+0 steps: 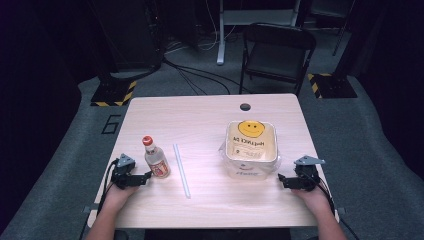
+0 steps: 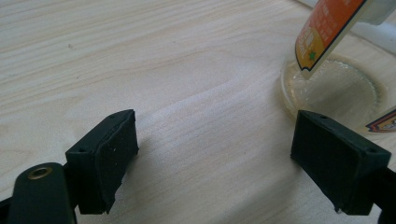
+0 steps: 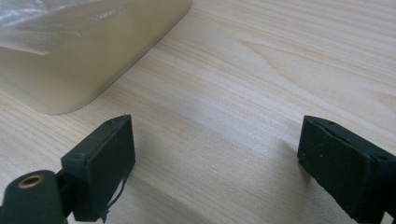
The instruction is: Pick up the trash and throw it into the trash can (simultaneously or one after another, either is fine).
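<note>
Pale wood-grain table (image 1: 210,115) in a dark room, black folding chair (image 1: 277,50) behind. Small clear glass bottle with red cap and orange label (image 1: 156,157) stands upright just beside the left gripper (image 1: 142,178), whose jaws are spread wide, empty. A thin white straw (image 1: 181,170) lies between the bottle and the cream plastic tub with smiley-face lid (image 1: 251,147); contents hidden under film. Right gripper (image 1: 284,180), just beside the tub, is equally wide apart and empty.
</note>
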The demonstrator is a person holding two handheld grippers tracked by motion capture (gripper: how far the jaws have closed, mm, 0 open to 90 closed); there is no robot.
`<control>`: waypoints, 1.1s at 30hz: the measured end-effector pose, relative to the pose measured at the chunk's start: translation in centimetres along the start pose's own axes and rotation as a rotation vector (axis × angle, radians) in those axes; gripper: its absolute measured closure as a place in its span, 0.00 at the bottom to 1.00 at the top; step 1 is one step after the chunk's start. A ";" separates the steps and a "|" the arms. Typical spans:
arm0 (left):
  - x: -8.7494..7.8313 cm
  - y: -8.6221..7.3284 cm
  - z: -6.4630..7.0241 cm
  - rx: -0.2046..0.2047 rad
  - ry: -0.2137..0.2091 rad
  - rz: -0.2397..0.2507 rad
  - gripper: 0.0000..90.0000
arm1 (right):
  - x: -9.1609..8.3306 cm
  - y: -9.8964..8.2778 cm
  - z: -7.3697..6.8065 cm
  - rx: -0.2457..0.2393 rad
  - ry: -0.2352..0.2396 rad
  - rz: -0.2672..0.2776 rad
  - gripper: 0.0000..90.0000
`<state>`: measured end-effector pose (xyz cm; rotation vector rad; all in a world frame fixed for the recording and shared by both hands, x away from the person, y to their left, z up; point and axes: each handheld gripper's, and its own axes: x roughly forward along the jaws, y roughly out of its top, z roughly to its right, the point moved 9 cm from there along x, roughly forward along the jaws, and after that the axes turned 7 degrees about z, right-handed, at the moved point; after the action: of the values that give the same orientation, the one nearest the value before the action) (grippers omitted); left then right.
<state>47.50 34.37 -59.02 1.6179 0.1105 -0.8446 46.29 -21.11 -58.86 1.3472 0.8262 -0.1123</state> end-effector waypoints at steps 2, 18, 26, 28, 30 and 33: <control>0.0 0.0 0.0 0.000 0.000 0.000 0.16 | 0.0 0.0 0.0 -0.002 0.001 0.002 0.14; 0.0 0.0 0.0 0.001 -0.001 0.001 0.16 | -0.2 0.2 -0.3 -0.004 -0.010 0.022 0.26; -0.2 -0.1 0.1 -0.003 0.001 -0.008 0.16 | -0.2 0.2 -0.5 -0.009 0.011 0.028 0.31; -0.2 -0.1 0.1 -0.004 0.001 -0.008 0.16 | -0.3 0.3 -0.5 -0.013 0.018 0.022 0.37; -0.1 0.0 0.1 -0.005 0.007 0.005 0.16 | -0.4 0.3 -0.6 -0.022 0.029 0.012 0.40; -0.2 -0.1 0.2 0.002 0.001 0.000 0.16 | -0.5 0.4 -0.5 -0.013 0.027 -0.003 0.43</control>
<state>47.26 34.29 -59.00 1.6198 0.1107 -0.8445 45.92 -20.75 -58.29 1.3383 0.8502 -0.0914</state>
